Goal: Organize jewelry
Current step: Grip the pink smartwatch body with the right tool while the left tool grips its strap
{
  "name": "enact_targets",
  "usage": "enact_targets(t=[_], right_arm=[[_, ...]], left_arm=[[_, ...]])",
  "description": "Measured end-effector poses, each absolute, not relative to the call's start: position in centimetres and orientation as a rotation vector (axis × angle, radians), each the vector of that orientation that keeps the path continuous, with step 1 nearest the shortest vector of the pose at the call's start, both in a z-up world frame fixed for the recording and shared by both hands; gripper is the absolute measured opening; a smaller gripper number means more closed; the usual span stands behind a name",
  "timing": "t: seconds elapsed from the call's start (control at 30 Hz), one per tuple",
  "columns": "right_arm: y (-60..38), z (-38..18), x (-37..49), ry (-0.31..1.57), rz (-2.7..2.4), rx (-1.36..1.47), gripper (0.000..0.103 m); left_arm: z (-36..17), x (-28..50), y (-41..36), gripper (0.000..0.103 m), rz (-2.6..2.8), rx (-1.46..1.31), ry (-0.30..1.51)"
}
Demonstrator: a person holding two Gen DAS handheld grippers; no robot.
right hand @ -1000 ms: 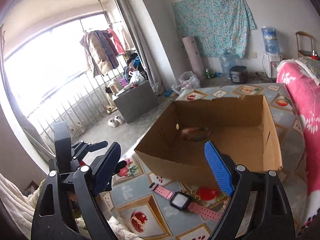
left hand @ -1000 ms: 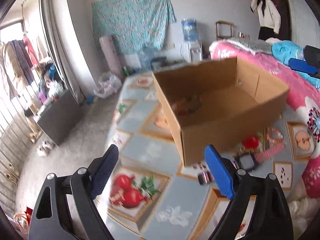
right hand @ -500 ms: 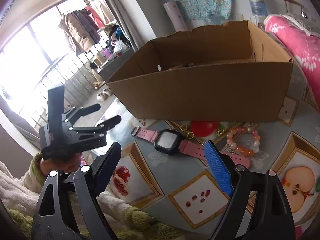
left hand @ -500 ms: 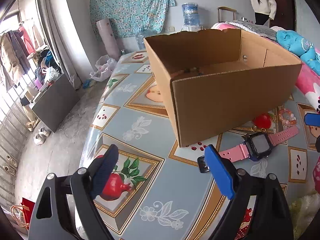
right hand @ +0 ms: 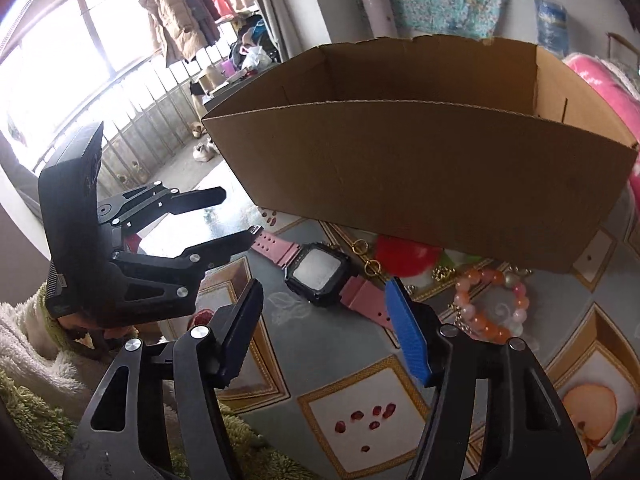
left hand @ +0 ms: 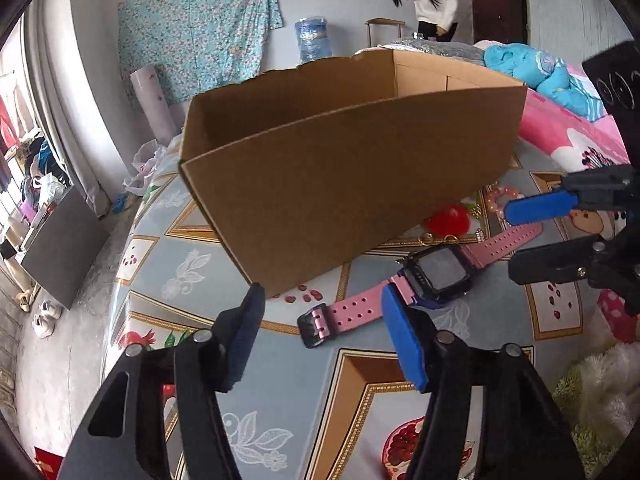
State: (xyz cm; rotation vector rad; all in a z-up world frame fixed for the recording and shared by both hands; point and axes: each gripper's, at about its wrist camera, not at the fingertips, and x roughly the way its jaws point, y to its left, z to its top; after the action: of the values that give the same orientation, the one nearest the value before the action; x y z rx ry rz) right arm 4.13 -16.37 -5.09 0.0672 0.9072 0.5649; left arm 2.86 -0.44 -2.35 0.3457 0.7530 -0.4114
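Watch (left hand: 434, 270) first: I am looking at a pink-strapped one with a black square face, lying flat on the patterned tablecloth (left hand: 168, 276) just in front of the cardboard box (left hand: 352, 184). In my left wrist view its long axis is running from the buckle end at about 8 o'clock up to the far strap at about 2 o'clock, face turned upward. In my right wrist view the same watch (right hand: 318, 272) is slanting from 10 o'clock down to 4 o'clock.

I am bringing the left gripper (left hand: 322, 320) in at the buckle end; its jaws are closing, at about half width, with the buckle strap lying between the fingertips but the pads not yet pressing on it as far as I can tell. I am bringing the right gripper (right hand: 322, 306) in over the other strap; its jaws are closing too, at middling width, and the blue pad is sitting just beside the strap end at 3 o'clock of the watch face, without a grip that I can confirm.

A red round ornament (right hand: 404, 256) is lying against the box wall, at 1 o'clock from the watch, with small gold rings (right hand: 366, 256) beside it. A bead bracelet (right hand: 490, 302) in pink and orange is lying at 3 o'clock from the watch, apart from it. In the left view the right gripper (left hand: 516, 236) is reaching in from 3 o'clock.
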Motion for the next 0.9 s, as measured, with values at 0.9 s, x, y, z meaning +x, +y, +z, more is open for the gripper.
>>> enact_targets(t=[0.9], right_arm=[[-10.9, -6.1, 6.0, 1.016, 0.640, -0.343, 0.048]], left_arm=[[-4.3, 4.5, 1.1, 0.024, -0.489, 0.264, 0.862]])
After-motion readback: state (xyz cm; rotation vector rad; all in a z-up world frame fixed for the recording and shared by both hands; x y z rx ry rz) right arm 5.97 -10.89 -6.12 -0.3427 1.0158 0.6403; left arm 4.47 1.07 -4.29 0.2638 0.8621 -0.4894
